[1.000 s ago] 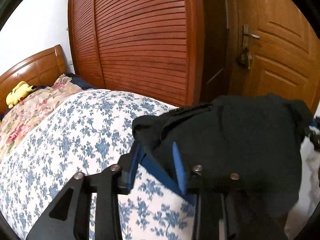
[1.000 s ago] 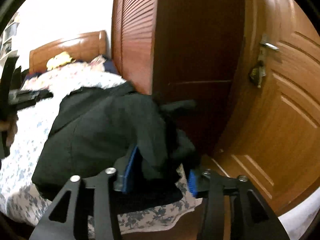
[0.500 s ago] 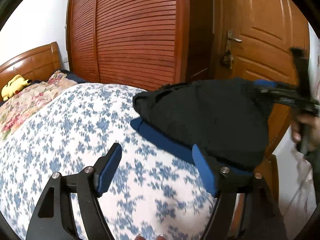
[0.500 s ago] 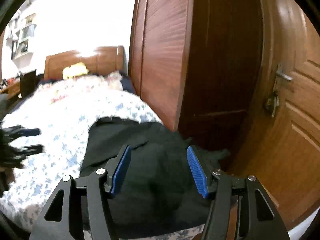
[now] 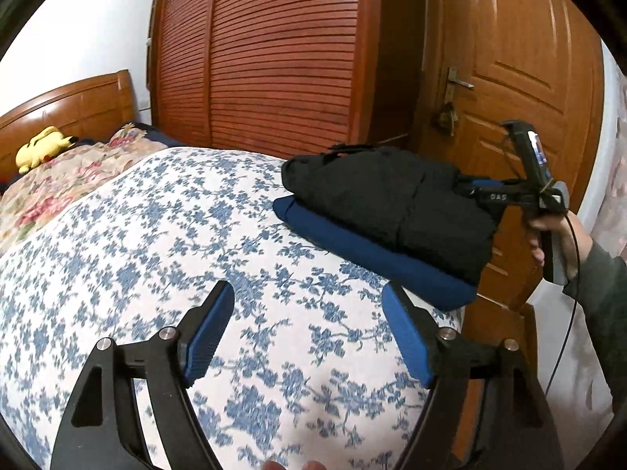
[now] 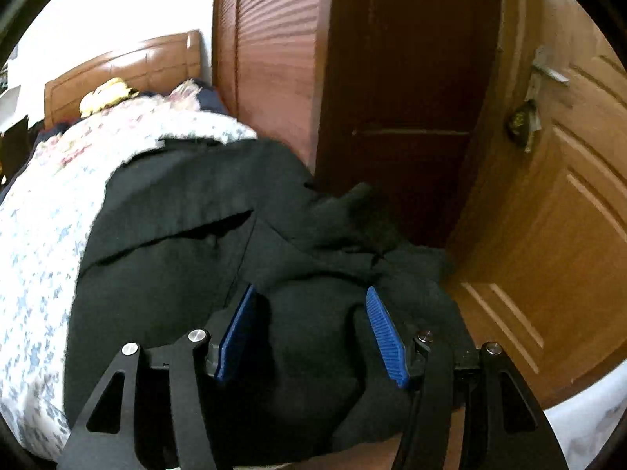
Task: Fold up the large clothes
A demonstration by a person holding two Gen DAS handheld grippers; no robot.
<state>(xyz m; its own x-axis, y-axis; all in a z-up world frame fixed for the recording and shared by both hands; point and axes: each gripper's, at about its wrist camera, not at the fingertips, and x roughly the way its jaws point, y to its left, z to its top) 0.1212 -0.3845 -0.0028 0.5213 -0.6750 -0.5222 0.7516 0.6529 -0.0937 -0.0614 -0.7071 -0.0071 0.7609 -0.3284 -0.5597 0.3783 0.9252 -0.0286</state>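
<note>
While the left gripper (image 5: pixel 307 331) hangs wide and empty over the floral bedspread (image 5: pixel 156 235), the folded black garment (image 5: pixel 392 199) rests on a blue one (image 5: pixel 372 262) at the bed's corner. Over that stack sits the right gripper (image 6: pixel 309 331), jaws parted with black cloth bulging between them; whether the pads pinch it I cannot tell, though it looks placed to tidy the fold.

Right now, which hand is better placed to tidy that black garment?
The right gripper: its fingers already straddle the black garment. The left gripper hangs open over bare bedspread, away from it.

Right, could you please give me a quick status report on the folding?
Left claw open, empty, above the quilt. Right claw open over the black garment, fabric between the pads. Garment folded atop a blue one. Nothing in the way.
</note>
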